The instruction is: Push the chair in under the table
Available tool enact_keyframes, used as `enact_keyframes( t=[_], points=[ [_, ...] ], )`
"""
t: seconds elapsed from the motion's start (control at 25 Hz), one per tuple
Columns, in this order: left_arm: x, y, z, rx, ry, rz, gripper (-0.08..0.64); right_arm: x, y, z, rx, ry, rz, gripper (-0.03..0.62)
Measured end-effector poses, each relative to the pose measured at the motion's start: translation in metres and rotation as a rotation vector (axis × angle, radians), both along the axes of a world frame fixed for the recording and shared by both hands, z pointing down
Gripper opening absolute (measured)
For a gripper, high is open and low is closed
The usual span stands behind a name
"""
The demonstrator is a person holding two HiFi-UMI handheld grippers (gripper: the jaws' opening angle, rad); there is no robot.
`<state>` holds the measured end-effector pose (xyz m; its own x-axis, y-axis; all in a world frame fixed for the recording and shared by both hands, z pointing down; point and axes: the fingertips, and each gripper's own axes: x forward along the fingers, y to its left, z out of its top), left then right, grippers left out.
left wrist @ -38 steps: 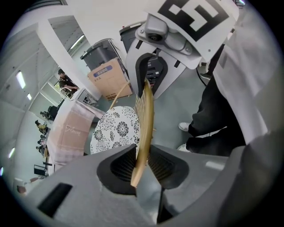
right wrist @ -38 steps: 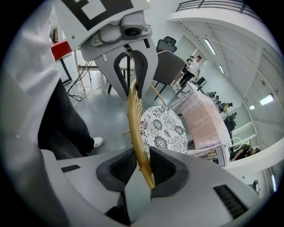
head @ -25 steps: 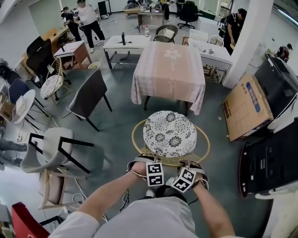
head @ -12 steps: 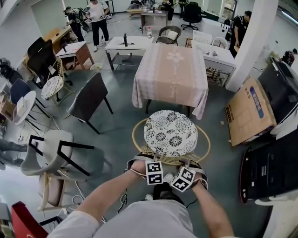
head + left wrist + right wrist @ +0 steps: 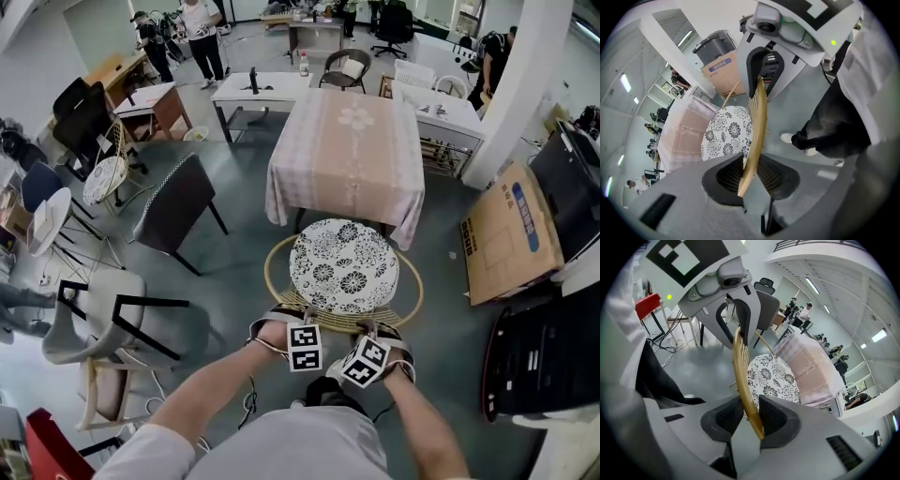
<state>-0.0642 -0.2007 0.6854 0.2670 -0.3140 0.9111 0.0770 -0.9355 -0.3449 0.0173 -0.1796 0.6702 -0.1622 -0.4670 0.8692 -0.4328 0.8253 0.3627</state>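
Head view: a round rattan chair (image 5: 270, 281) with a black-and-white flowered cushion (image 5: 342, 267) is seen on the near side of a square table draped in a pale pink cloth (image 5: 345, 150). The cushion's far edge is placed just beside the cloth's hanging near hem, and most of the seat is left out in front of the table. The chair's bent rattan back rail (image 5: 336, 324) is gripped at its near side by both tools, side by side. In the left gripper view, the left gripper (image 5: 749, 171) is shown partly closed, with its ribbed pads clamped on the rail (image 5: 757, 117), which is passed upright between them. In the right gripper view, the right gripper (image 5: 747, 416) is likewise clenched on the same rail (image 5: 740, 376). A brown cardboard box (image 5: 506, 234) is seen well to the right of the chair.
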Motion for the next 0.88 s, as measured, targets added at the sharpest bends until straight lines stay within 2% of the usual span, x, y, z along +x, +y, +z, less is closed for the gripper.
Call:
enact_keyframes(
  t=[0.48,0.88],
  points=[
    [0.010,-0.052,0.002,-0.011,-0.059,-0.061,0.087,0.012,-0.051,-0.004,0.001,-0.056,-0.050,0.087],
    [0.016,-0.074,0.003,-0.009,-0.104,-0.110,0.089,0.019,-0.071,-0.003,-0.002,-0.093,-0.125,0.084]
  ],
)
